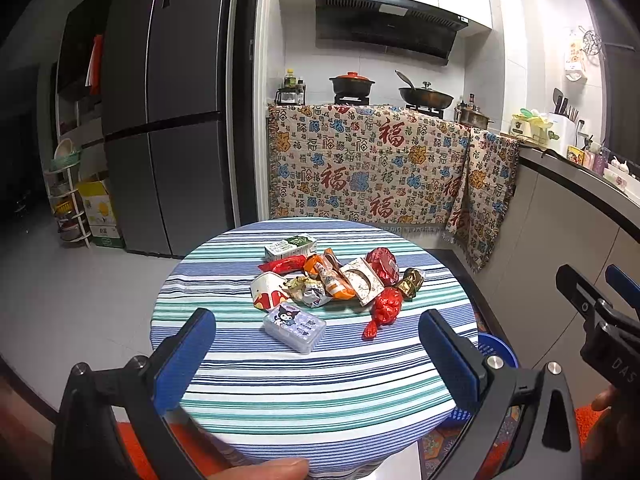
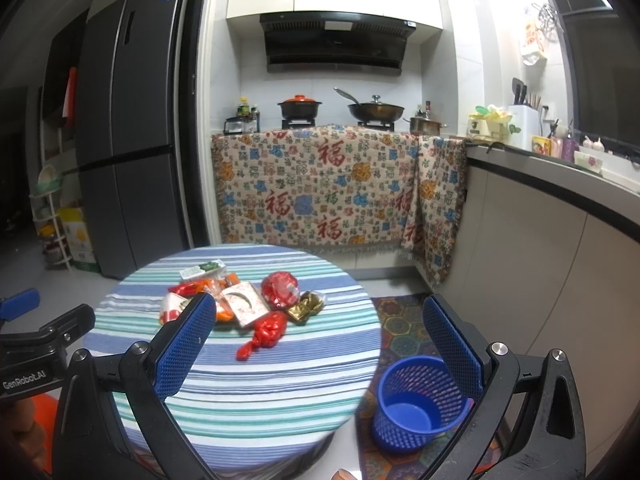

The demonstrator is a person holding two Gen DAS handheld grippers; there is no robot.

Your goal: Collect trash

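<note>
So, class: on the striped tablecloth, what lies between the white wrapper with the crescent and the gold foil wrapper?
The crumpled red foil wrapper lies in the gap between the white crescent wrapper and the gold foil wrapper; the right wrist view shows it best.

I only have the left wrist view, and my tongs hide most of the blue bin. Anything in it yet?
Observer: No, the bin looks empty; its bare bottom shows.
Operator: Where does it stand?
Observer: Upright on the rug, beside the table, on its right.
Operator: Are the right tongs holding anything?
Observer: No, the right tongs are open and empty.
</note>
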